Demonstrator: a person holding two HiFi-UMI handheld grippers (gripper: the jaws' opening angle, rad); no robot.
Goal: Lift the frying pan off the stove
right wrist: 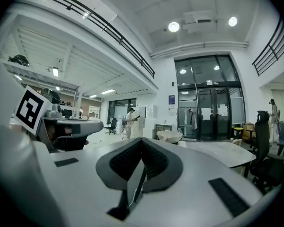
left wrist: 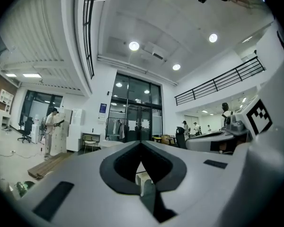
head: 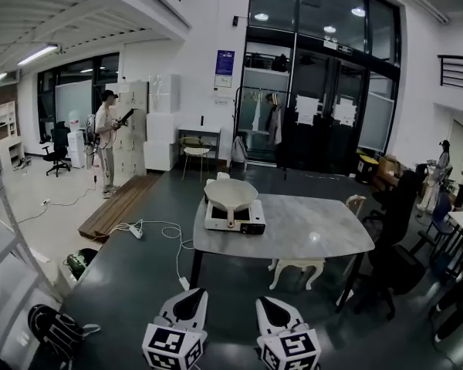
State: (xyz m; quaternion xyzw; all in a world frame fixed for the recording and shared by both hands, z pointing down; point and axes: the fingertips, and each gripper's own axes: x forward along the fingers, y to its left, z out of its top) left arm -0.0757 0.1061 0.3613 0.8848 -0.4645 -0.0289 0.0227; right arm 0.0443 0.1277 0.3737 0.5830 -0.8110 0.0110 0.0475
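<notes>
Both left gripper (head: 191, 299) and right gripper (head: 273, 307) closed, empty, well short of frying pan (head: 231, 193) on stove (head: 247, 224), table's (head: 316, 230) left edge; approach, then open at handle (head: 231, 216).

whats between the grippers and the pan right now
Head view: just dark floor, then the near edge of the table, lie between the left gripper, the right gripper and the pan on its stove.

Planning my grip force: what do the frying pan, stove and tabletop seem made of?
Frying pan: pale, matte, probably coated metal; no glints.
Stove: white casing with a dark front panel, plastic or painted metal.
Tabletop: light grey, faintly mottled, with a bright light reflection, so polished stone or a stone-look laminate.
</notes>
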